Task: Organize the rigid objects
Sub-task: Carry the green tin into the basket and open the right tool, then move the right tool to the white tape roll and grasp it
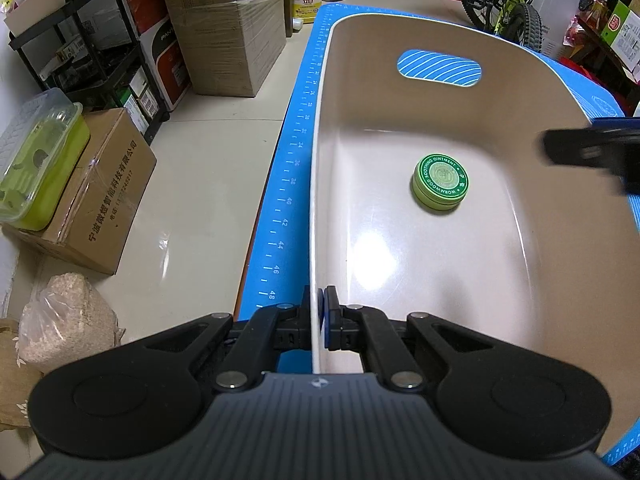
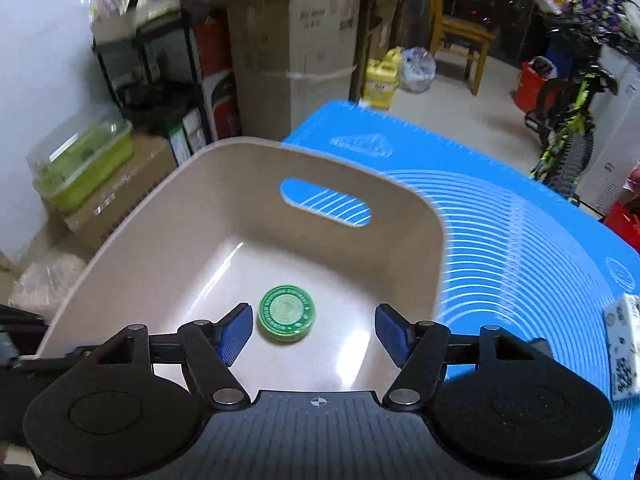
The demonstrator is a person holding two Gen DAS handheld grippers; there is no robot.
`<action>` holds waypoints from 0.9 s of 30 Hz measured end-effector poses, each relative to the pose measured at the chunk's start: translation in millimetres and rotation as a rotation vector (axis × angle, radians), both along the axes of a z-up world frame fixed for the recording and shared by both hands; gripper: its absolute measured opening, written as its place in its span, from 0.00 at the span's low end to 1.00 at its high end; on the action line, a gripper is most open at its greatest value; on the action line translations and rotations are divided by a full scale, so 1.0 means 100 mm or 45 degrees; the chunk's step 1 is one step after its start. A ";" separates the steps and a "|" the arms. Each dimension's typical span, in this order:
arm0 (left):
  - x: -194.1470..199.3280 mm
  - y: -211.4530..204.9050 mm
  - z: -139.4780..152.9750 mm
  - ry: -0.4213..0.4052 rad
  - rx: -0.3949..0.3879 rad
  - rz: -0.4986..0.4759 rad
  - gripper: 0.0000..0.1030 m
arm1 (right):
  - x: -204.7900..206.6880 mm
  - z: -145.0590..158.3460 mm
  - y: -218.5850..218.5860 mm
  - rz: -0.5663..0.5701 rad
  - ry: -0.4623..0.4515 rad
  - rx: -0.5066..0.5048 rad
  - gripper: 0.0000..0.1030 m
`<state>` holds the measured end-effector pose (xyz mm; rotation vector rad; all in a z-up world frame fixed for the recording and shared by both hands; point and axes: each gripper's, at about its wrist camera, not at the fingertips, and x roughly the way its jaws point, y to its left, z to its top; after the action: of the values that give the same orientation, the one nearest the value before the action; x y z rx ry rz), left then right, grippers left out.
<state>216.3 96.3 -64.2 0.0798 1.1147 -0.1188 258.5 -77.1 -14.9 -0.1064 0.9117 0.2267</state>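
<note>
1. Left gripper (image 1: pixel 319 320): jaws closed on the bin (image 1: pixel 400 32) rim, one pad outside the wall, one inside, at the near left edge.
2. Right gripper (image 2: pixel 313 330): jaws wide apart, nothing between the pads. They hang above the bin's near end; the view is slightly blurred. In the left view it shows only as a dark smear over the bin's right rim.
3. Tin (image 1: pixel 439 182): round, green, lid up with ring lettering. Lies flat on the bin floor, near the middle, clear of all walls. In the right view it shows between the open jaws but well below them, closer to the left pad.
4. Bin: beige, rounded corners, glossy floor, oval handle slot in the far wall. The tin is the only thing seen inside.
5. Mat (image 2: pixel 500 216): blue, white ruler marks and curved lines, under the bin and stretching right of it, covering the counter.
6. Small white box (image 2: pixel 623 346) with dark print: on the mat, well right of the bin, at the frame edge.
7. Left of the bin, on the floor: cardboard cartons (image 1: pixel 224 20), black rack (image 1: pixel 96 40), green lidded container (image 1: pixel 40 160). Beyond the bin: yellow jug (image 1: pixel 306 0), bicycle (image 1: pixel 508 4).
</note>
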 end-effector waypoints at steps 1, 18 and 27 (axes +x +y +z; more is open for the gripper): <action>0.00 0.00 0.00 0.001 -0.001 0.000 0.05 | -0.06 0.07 -0.09 -0.014 -0.021 0.016 0.72; 0.00 0.00 0.01 0.000 0.001 0.001 0.05 | -0.90 -0.12 -1.38 -0.346 0.054 -0.070 0.75; 0.00 -0.01 0.00 0.000 0.001 -0.001 0.06 | -0.88 -0.63 -1.40 -0.355 0.117 -0.083 0.70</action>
<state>216.2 95.6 -63.7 0.0805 1.1148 -0.1189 170.5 -217.3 -77.8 -0.0284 1.0140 -0.0576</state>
